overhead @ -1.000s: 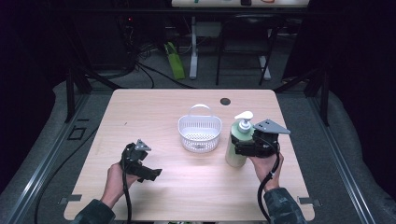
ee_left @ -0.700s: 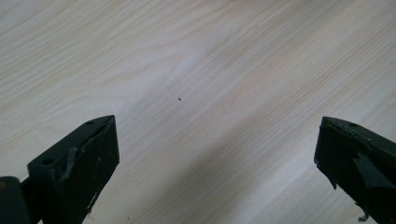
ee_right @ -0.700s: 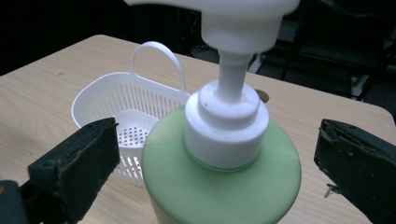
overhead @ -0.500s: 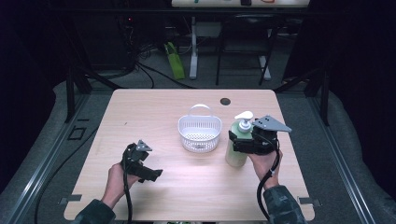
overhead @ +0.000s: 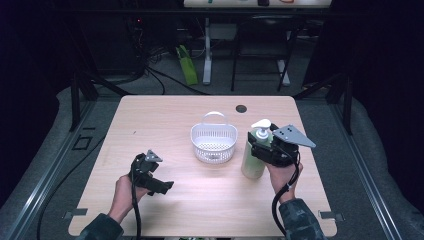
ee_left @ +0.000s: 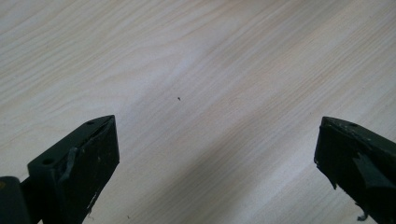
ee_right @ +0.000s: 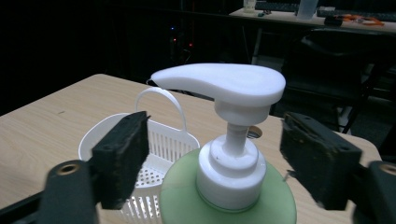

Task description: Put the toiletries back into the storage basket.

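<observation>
A green soap bottle (overhead: 251, 162) with a white pump head (overhead: 261, 124) stands upright on the right of the wooden table (overhead: 160, 120). My right gripper (overhead: 261, 145) is open. In the right gripper view its jaws flank the pump's neck (ee_right: 236, 135) just above the green shoulder (ee_right: 187, 200), with a gap on each side. A white perforated basket (overhead: 200, 134) with an upright handle stands just left of the bottle, and its wall (ee_right: 163, 144) shows behind the left jaw. My left gripper (overhead: 161, 186) is open low over bare wood (ee_left: 196, 93) at the front left, holding nothing.
A dark round hole (overhead: 241, 108) sits in the tabletop behind the bottle. Beyond the table's far edge are dark floor, cables and desk legs (overhead: 207, 60). The person's forearms come in over the front edge.
My right gripper has edged slightly left, closer around the top of the bottle. The left gripper, basket and bottle have stayed put.
</observation>
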### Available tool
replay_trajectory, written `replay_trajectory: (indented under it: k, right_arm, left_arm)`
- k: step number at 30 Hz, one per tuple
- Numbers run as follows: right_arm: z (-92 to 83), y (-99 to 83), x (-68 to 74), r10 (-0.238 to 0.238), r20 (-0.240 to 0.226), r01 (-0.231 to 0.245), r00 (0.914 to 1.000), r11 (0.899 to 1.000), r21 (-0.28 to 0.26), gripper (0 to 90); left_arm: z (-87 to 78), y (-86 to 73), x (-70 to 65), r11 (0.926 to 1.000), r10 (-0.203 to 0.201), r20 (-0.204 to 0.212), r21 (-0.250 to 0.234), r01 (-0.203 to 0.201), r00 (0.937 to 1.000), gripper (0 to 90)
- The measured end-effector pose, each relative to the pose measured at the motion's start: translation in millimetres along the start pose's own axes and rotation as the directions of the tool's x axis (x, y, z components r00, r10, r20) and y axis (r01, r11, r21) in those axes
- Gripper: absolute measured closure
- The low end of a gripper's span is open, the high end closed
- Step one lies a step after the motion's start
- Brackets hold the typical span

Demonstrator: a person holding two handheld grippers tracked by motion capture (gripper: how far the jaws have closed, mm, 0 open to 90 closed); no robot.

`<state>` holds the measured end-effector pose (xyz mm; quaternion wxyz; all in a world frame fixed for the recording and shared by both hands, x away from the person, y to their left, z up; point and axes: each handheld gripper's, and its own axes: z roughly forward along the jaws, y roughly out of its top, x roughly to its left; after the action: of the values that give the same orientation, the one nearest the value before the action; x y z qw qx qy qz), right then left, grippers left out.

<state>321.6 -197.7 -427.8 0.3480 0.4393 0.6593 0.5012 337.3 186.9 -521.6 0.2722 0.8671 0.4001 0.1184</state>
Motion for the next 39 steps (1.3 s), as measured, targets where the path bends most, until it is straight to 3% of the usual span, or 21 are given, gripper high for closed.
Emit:
replay_trajectory:
  k: [8, 20, 28, 39]
  right_arm:
    - [-3.7, 0.5, 1.2, 0.006, -0.008, -0.006, 1.0, 0.999, -0.039, 45.2]
    - [-6.8, 0.1, -3.2, 0.039, 0.019, -0.038, 0.9991, 0.996, -0.075, 62.8]
    - [-6.4, -1.2, -4.1, 0.064, 0.034, -0.061, 0.9973, 0.994, -0.091, 67.8]
    - [-5.2, 0.0, -4.6, 0.062, 0.042, -0.058, 0.9972, 0.994, -0.089, 68.1]
  left_arm:
    - [0.3, -0.1, 0.3, 1.0, -0.004, -0.002, 0.002, 0.004, 1.0, 0.2]
    - [1.2, 0.1, -0.4, 0.9999, -0.003, -0.015, 0.012, 0.003, 0.9999, 1.2]
    - [1.6, 0.1, -0.2, 0.9997, 0.0, -0.024, 0.024, 0.0, 0.9997, 2.9]
    - [0.8, 0.0, 0.5, 0.9999, 0.0, -0.019, 0.012, 0.0, 0.9998, 3.4]
